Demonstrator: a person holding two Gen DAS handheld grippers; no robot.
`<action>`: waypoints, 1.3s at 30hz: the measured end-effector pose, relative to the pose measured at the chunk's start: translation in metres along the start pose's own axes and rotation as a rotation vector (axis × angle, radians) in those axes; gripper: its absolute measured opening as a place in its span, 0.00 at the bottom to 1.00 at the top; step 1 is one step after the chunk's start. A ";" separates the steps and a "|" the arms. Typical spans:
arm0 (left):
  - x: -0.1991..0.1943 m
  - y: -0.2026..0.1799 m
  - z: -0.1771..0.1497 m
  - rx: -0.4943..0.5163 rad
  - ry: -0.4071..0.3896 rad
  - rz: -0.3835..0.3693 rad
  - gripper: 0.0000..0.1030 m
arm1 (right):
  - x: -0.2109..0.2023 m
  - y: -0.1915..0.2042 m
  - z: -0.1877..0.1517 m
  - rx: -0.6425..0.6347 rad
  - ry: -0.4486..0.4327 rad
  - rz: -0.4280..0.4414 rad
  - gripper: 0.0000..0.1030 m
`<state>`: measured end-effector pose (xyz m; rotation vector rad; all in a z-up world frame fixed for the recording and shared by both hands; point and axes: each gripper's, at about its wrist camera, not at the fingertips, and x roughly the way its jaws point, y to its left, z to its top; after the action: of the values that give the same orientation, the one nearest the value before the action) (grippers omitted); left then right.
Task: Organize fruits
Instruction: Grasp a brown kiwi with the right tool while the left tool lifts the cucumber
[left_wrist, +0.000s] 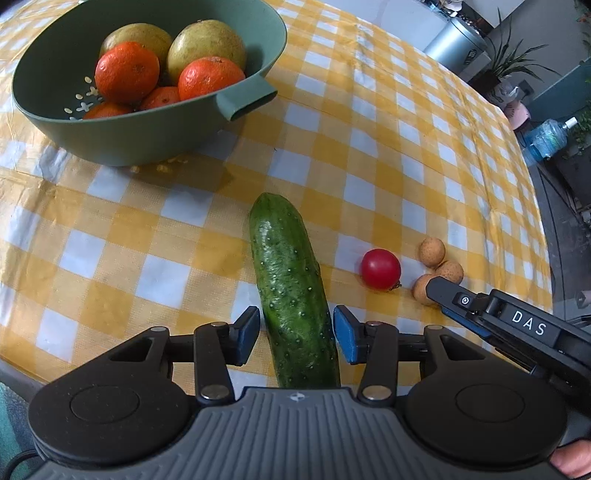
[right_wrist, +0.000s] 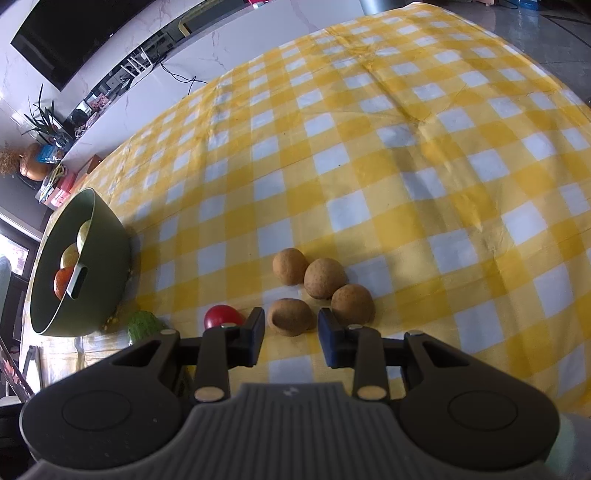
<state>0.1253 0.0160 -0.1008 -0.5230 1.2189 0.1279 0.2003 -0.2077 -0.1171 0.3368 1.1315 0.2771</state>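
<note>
A green cucumber (left_wrist: 284, 266) lies on the yellow checked cloth. My left gripper (left_wrist: 296, 338) straddles its near end, open, with a thin gap at the left pad. To the right lie a red cherry tomato (left_wrist: 380, 267) and small brown longans (left_wrist: 432, 251). My right gripper (right_wrist: 291, 328) is shut on the nearest longan (right_wrist: 290, 317), with both pads against its sides. Three more longans (right_wrist: 325, 277) sit just beyond it. The green bowl (left_wrist: 155, 136) at the far left holds oranges (left_wrist: 127, 72) and pears (left_wrist: 207, 44).
The tomato (right_wrist: 221, 316) and the cucumber tip (right_wrist: 144, 325) lie left of the right gripper, with the bowl (right_wrist: 92, 266) beyond them. The cloth (right_wrist: 406, 147) stretches far and right. The table edge drops off at right, near a water bottle (left_wrist: 546, 136).
</note>
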 end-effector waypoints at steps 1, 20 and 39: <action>0.001 0.000 -0.001 -0.007 -0.002 0.005 0.52 | 0.002 0.001 0.000 -0.003 0.002 -0.001 0.29; -0.006 0.004 -0.011 -0.026 -0.079 -0.013 0.43 | 0.007 0.008 -0.002 -0.039 -0.005 -0.032 0.24; -0.070 -0.007 -0.017 0.088 -0.302 -0.112 0.41 | -0.037 0.022 -0.023 -0.141 -0.211 0.064 0.23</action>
<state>0.0887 0.0151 -0.0389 -0.4752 0.8949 0.0547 0.1635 -0.1991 -0.0864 0.2702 0.8899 0.3674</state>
